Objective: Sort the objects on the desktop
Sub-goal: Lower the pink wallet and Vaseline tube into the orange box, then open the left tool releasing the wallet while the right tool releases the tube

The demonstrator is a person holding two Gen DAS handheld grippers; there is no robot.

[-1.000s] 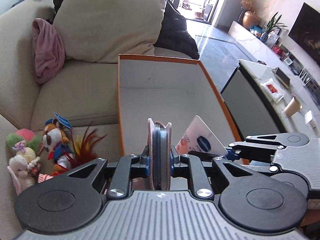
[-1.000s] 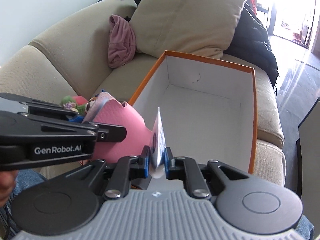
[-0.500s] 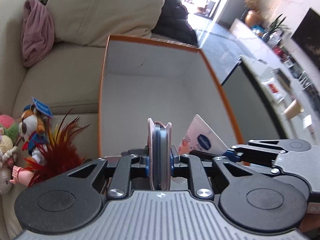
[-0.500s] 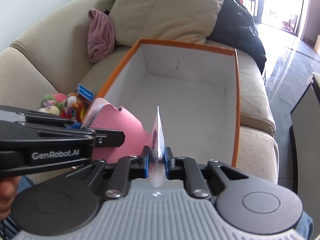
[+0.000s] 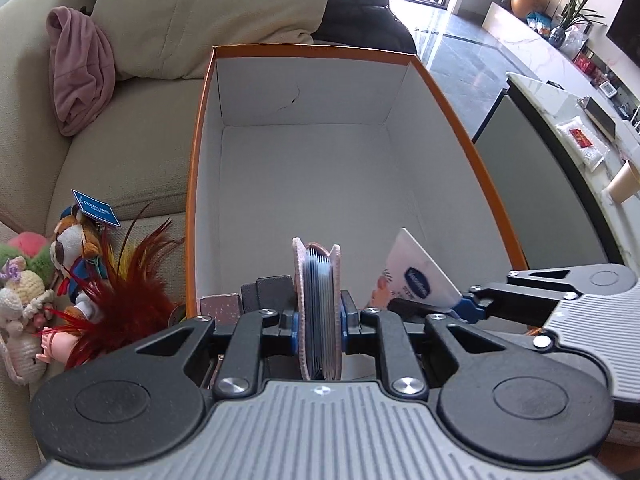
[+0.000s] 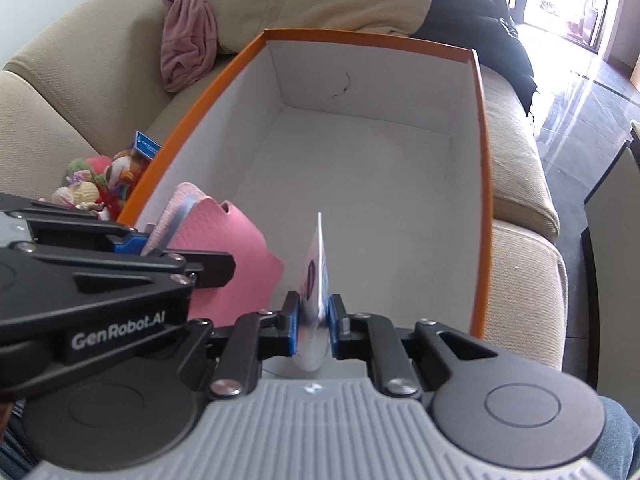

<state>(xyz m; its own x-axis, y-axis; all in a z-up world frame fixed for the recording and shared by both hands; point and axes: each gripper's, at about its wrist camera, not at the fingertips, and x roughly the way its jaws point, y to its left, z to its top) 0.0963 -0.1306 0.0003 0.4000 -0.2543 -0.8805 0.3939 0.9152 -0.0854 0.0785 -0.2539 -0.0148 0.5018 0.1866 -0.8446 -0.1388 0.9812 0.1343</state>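
Observation:
An empty orange-rimmed box point(image 5: 452, 112) with a white inside sits on the beige sofa; it also shows in the right wrist view point(image 6: 482, 160). My left gripper point(image 5: 319, 316) is shut on a pink-covered notebook point(image 5: 318, 300), held upright over the box's near edge. The notebook also shows in the right wrist view point(image 6: 232, 256). My right gripper point(image 6: 313, 320) is shut on a white tube with a blue logo point(image 6: 316, 276), held over the box's near part. The tube also shows in the left wrist view point(image 5: 412, 280).
Plush toys point(image 5: 76, 248) and red feathers point(image 5: 120, 300) lie on the sofa left of the box. A pink cloth point(image 5: 80, 76), a beige cushion point(image 5: 212, 12) and a black jacket point(image 5: 360, 4) lie behind. A grey table point(image 5: 532, 184) stands right.
Both grippers have moved forward and tilted down over the box with their objects still held. The box now fills more of both views.

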